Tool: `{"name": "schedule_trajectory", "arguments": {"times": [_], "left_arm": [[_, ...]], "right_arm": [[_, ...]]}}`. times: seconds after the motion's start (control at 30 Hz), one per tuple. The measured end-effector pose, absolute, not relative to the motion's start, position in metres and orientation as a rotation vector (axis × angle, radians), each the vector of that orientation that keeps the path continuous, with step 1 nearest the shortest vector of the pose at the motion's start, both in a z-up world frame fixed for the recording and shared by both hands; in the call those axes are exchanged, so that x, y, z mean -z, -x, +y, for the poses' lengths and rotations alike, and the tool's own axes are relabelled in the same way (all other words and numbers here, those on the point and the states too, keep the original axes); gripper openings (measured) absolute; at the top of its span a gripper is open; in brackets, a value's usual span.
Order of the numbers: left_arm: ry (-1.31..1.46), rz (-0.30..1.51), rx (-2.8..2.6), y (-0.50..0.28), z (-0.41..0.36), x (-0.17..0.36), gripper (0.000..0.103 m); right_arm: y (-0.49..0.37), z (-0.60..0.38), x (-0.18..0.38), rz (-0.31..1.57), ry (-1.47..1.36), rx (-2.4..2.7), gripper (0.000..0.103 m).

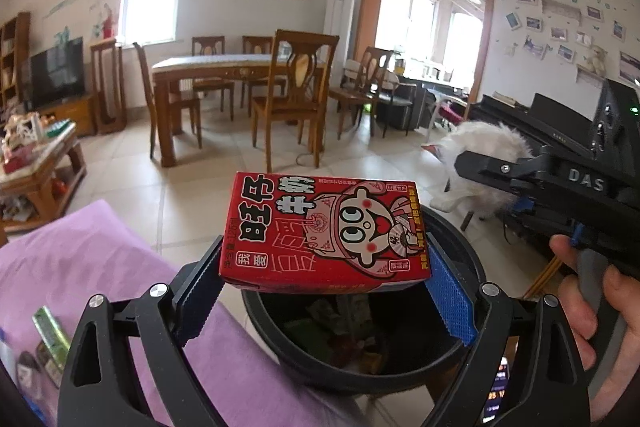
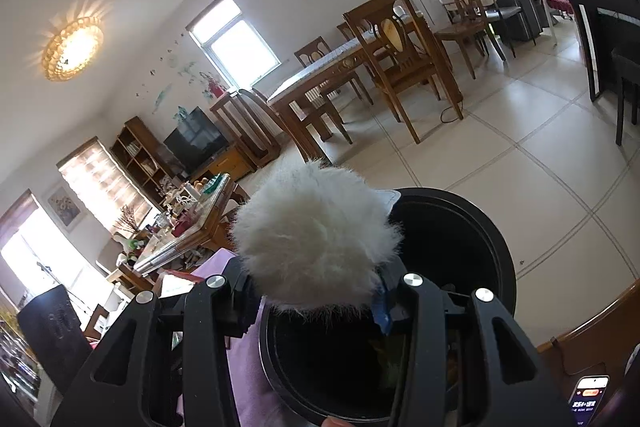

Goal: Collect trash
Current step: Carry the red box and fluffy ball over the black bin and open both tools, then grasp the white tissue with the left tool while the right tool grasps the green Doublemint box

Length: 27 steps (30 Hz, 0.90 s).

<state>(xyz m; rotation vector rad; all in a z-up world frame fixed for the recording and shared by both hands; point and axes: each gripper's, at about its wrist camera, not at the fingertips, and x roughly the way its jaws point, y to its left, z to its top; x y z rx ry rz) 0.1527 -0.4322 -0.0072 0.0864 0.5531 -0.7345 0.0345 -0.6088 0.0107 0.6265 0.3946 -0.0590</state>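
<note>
The left gripper [image 1: 325, 291] has its blue pads clamped on a red milk carton [image 1: 325, 231], lying flat and poised right over the mouth of the black trash bin [image 1: 460, 359]; the carton sits above the bin's near rim, not yet inside; the drop looks to be the step in hand. Over on the other side, the right gripper [image 2: 316, 303] is closed on a white fluffy ball [image 2: 316, 231], jaws partway in and pressing the fur, and it too hangs above the bin's opening [image 2: 460, 227]; from the left wrist view that same fluffy ball [image 1: 486, 147] shows beyond the bin, held out by the right gripper [image 1: 516, 187] with a hand [image 1: 596, 291] on the grip. Inside the bin, crumpled wrappers [image 1: 340, 327] already lie at the bottom, so part of the collecting seems done; both held pieces are yet to be released. More is left, by the look of it: a green packet [image 1: 48, 335] and other small bits rest on the purple cloth [image 1: 100, 259] just beside the bin.
</note>
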Motion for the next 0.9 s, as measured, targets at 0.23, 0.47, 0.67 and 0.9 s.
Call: {"name": "schedule_trajectory", "arguments": {"times": [0.23,0.47,0.67,0.9], "left_arm": [[-0.106,0.586,0.746,-0.171,-0.452,0.016,0.09],[-0.132,0.584,0.757,-0.163,-0.445,0.014,0.091],[-0.128,0.571,0.754,-0.146,-0.425,0.008,0.091],[-0.087,0.578,0.658,-0.14,-0.337,0.0,0.098]], "right_arm": [[-0.028,-0.607,-0.008,0.397,-0.645,0.069,0.051],[-0.024,-0.61,-0.011,0.377,-0.685,0.08,0.078],[-0.027,-0.595,-0.018,0.381,-0.654,0.054,0.081],[-0.038,-0.561,-0.021,0.414,-0.58,-0.003,0.082]]}}
